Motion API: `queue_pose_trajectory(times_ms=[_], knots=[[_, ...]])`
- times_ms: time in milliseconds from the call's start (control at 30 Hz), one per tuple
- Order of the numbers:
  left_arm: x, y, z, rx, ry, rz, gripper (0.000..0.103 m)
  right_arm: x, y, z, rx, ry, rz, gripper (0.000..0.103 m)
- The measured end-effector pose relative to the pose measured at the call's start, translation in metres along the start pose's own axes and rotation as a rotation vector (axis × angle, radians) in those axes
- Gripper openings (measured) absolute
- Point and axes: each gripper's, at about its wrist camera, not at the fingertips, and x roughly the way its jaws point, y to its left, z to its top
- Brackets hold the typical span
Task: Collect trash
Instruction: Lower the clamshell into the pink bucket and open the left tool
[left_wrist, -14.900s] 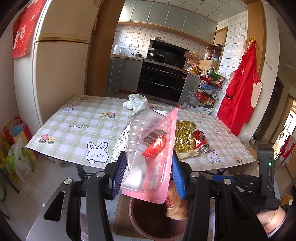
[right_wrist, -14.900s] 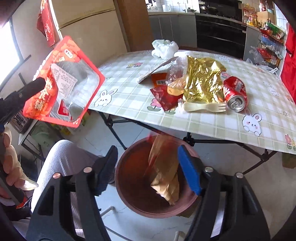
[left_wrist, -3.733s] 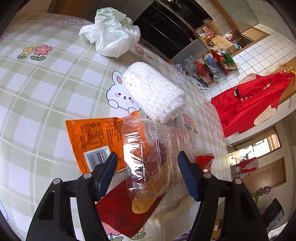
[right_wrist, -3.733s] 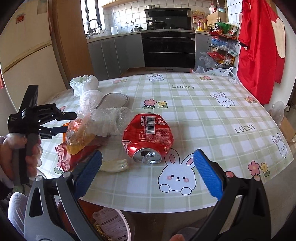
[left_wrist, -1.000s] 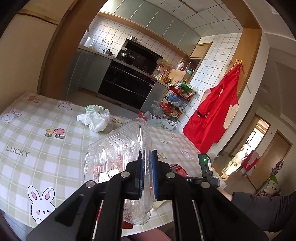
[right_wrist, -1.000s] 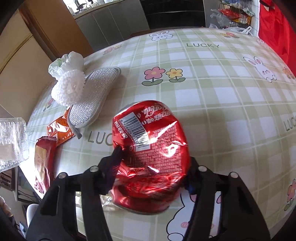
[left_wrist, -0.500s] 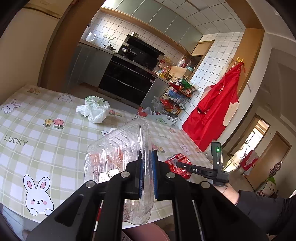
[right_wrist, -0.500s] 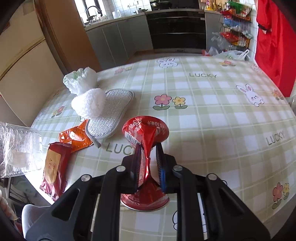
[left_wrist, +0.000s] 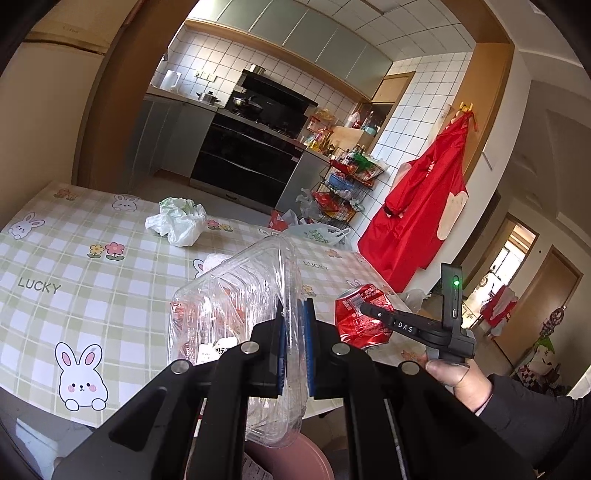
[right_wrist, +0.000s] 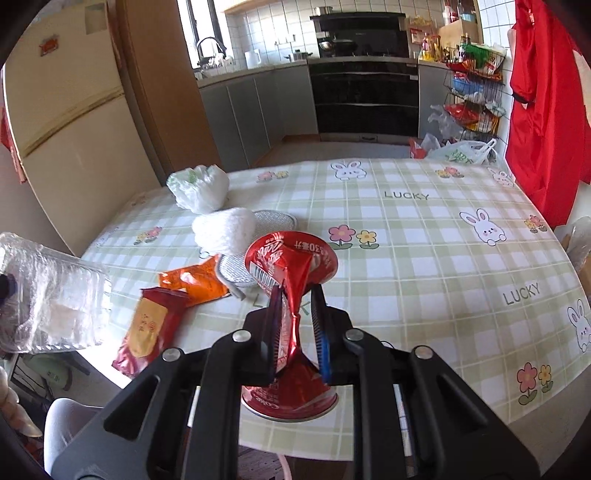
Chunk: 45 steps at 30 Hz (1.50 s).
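Left gripper (left_wrist: 293, 325): jaws clamp clear plastic tray (left_wrist: 236, 295). Right gripper (right_wrist: 297, 314): jaws pinch crushed red can (right_wrist: 291, 266). Step: carrying. Next, likely: release both over bin (left_wrist: 288, 461) below the jaws.

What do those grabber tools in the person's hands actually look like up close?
Each is matte black plastic with silver round bolts at the joints. The left gripper and right gripper have flat fingers lined with blue pads. From the left view, the right tool shows white "DAS" lettering, a green light and a bare hand in a dark sleeve.
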Motion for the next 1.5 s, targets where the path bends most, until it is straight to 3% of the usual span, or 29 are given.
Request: queue_pose_trajectory(times_ms=[167, 333, 567, 833, 1067, 1133, 1200, 1400, 1500], knots=[[-0.018, -0.020, -0.012, 0.016, 0.027, -0.018, 0.009, -0.042, 0.007, -0.011, 0.054, -0.065, 0.053, 0.019], [-0.030, -0.035, -0.030, -0.039, 0.081, -0.051, 0.009, -0.082, 0.016, -0.026, 0.097, -0.116, 0.077, 0.019], [-0.044, -0.062, -0.062, -0.029, 0.139, -0.077, 0.009, -0.129, 0.035, -0.047, 0.093, -0.167, 0.090, 0.019], [-0.018, -0.050, -0.106, -0.095, 0.287, -0.070, 0.009, -0.152, 0.039, -0.059, 0.098, -0.180, 0.094, 0.019], [0.013, -0.043, -0.125, -0.093, 0.382, -0.066, 0.009, -0.143, 0.033, -0.057, 0.114, -0.165, 0.095, 0.019], [0.021, -0.042, -0.130, -0.090, 0.415, -0.054, 0.017, -0.140, 0.033, -0.058, 0.111, -0.161, 0.092, 0.019], [0.027, -0.041, -0.133, -0.092, 0.434, -0.048, 0.051, -0.136, 0.032, -0.058, 0.112, -0.153, 0.094, 0.019], [0.023, -0.036, -0.124, -0.069, 0.390, 0.005, 0.075, -0.126, 0.030, -0.064, 0.109, -0.136, 0.102, 0.019], [0.022, -0.033, -0.116, -0.078, 0.383, 0.002, 0.077, -0.123, 0.029, -0.067, 0.119, -0.128, 0.111, 0.019]])
